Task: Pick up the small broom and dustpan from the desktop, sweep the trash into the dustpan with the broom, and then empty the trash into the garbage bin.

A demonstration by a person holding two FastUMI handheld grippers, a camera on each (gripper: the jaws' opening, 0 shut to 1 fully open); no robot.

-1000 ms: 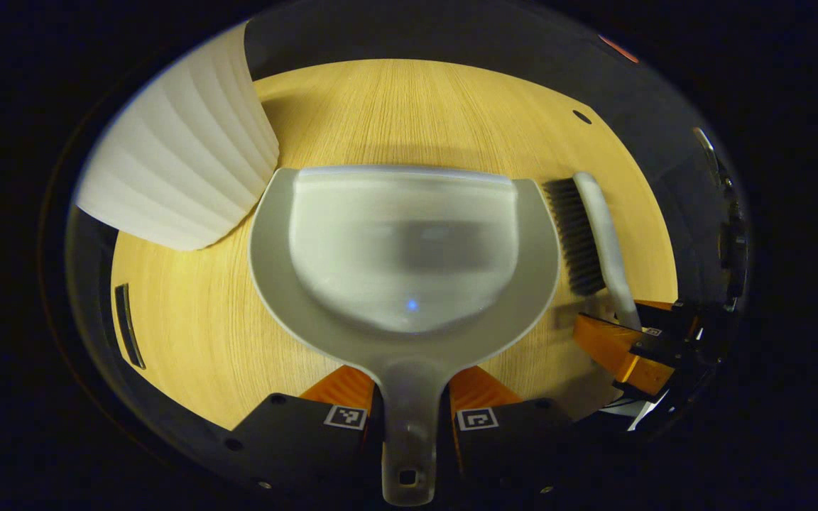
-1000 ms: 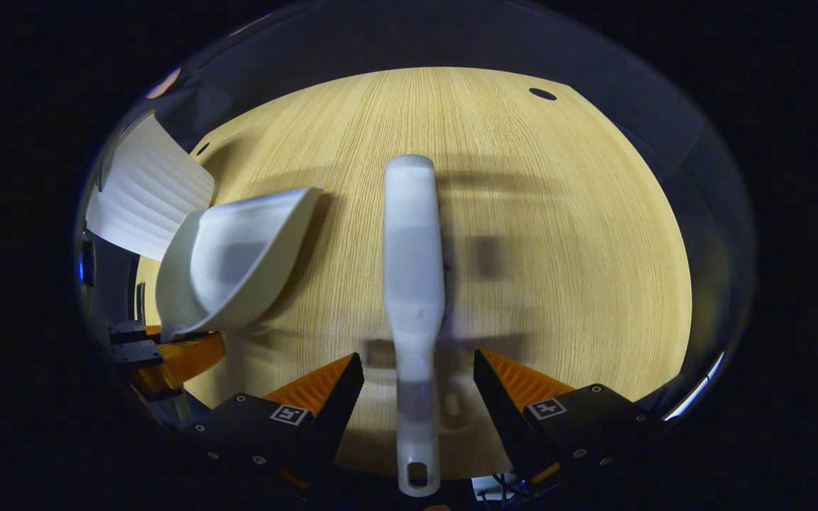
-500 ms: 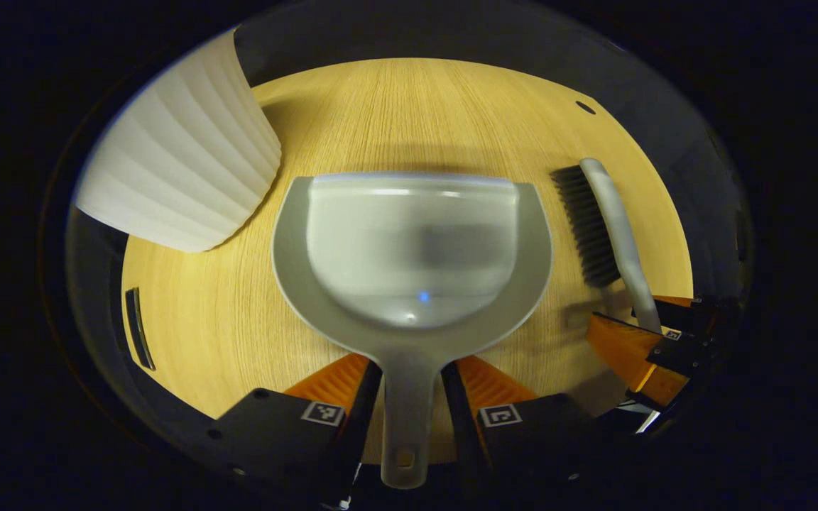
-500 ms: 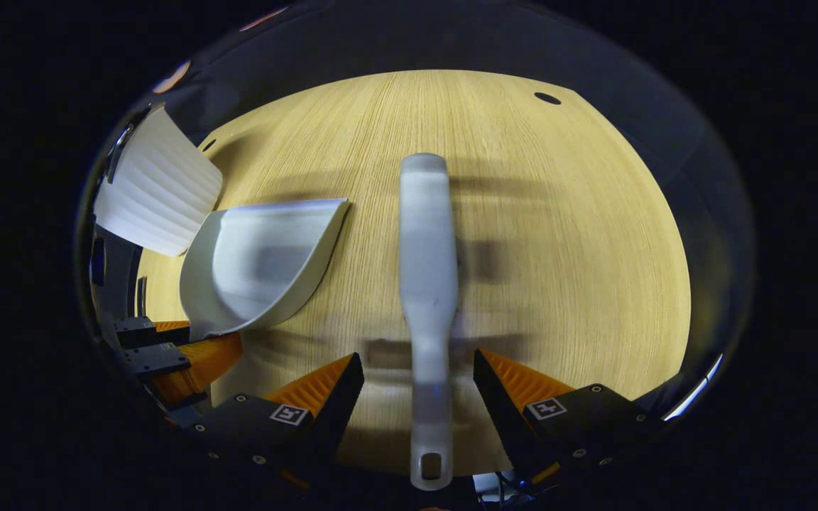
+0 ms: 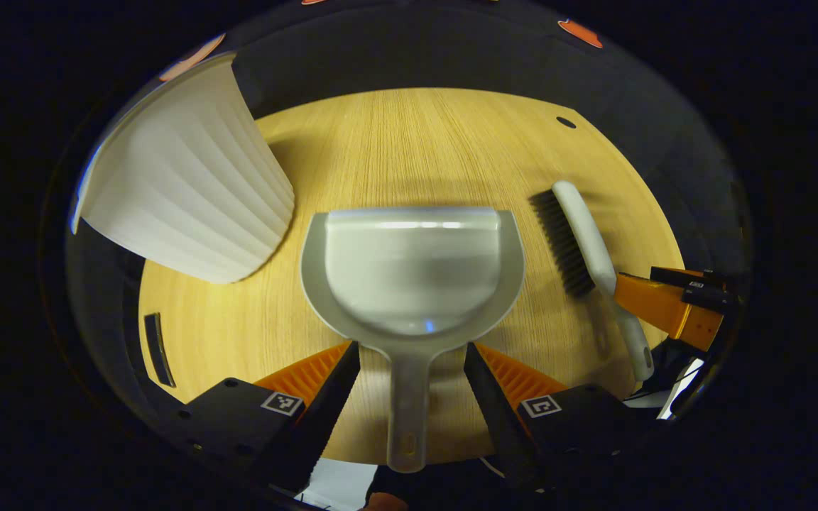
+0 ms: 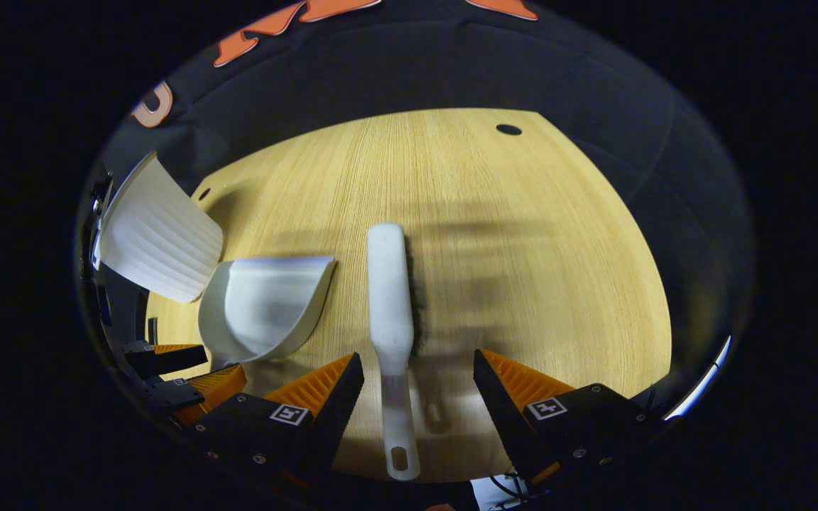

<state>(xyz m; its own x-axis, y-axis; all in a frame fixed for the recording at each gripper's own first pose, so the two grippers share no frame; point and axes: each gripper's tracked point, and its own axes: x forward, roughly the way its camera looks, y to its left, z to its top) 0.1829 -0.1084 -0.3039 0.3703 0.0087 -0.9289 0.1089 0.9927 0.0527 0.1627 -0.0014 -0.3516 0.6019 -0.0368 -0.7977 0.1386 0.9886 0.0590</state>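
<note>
1. since a second ago the left gripper (image 5: 409, 358) has let go of the dustpan (image 5: 412, 273) handle and both grippers have backed away; the tools look smaller and more of the booth wall shows.
2. the dustpan lies flat on the desktop (image 5: 416, 149), mouth facing away, just beside the white garbage bin (image 5: 189, 195); no trash is visible, so this reads as tools laid down after emptying.
3. the broom (image 6: 390, 305) lies on its side next to the dustpan, bristles toward the right gripper view's right.
4. the right gripper (image 6: 417, 372) hovers low over the broom handle, fingers spread and not touching it; the left gripper's fingers likewise stand apart either side of the dustpan handle.
</note>
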